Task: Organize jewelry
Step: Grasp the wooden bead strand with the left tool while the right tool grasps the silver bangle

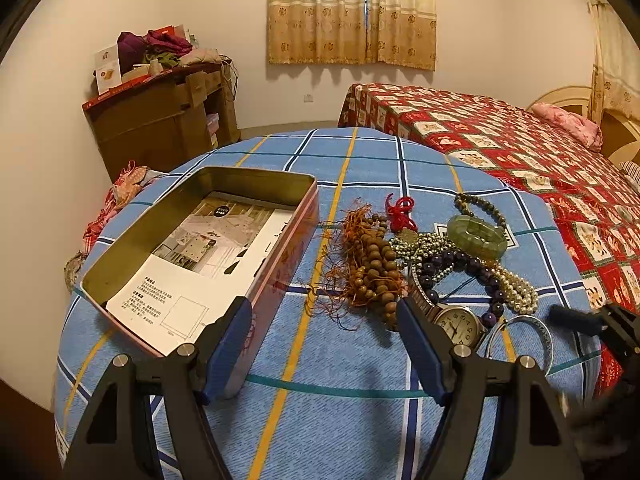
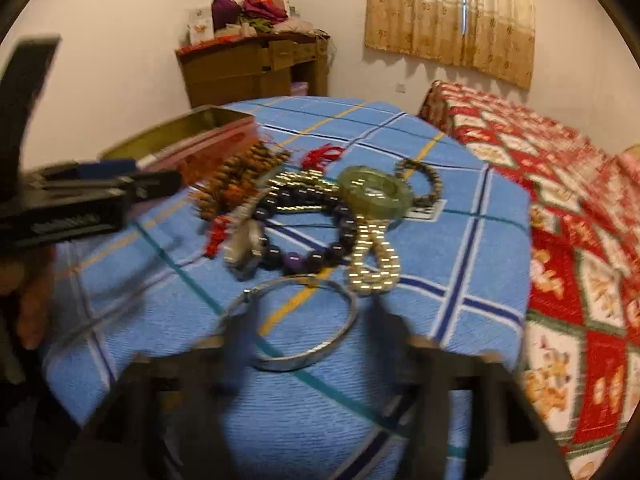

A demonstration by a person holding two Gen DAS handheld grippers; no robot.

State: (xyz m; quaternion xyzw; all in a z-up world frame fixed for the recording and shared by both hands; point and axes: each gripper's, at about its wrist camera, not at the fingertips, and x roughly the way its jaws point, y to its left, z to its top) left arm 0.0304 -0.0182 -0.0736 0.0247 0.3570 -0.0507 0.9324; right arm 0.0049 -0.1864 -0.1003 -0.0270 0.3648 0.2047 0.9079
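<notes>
An open metal tin (image 1: pixel 192 264) with a printed paper inside lies on the blue checked tablecloth (image 1: pixel 320 360), at the left. To its right is a jewelry heap: brown wooden beads (image 1: pixel 372 264), a green jade bangle (image 1: pixel 476 236), purple beads (image 1: pixel 472 268), pearls (image 1: pixel 516 288), a wristwatch (image 1: pixel 456 322) and a silver bangle (image 1: pixel 528 336). My left gripper (image 1: pixel 324 320) is open and empty, low over the cloth between tin and heap. My right gripper (image 2: pixel 312 324) is open; the view is blurred, and the silver bangle (image 2: pixel 296 320) lies between its fingers.
A bed with a red patterned cover (image 1: pixel 520 148) stands at the right. A brown cabinet piled with clothes (image 1: pixel 160 112) stands at the back left wall. The round table's edge drops off all around.
</notes>
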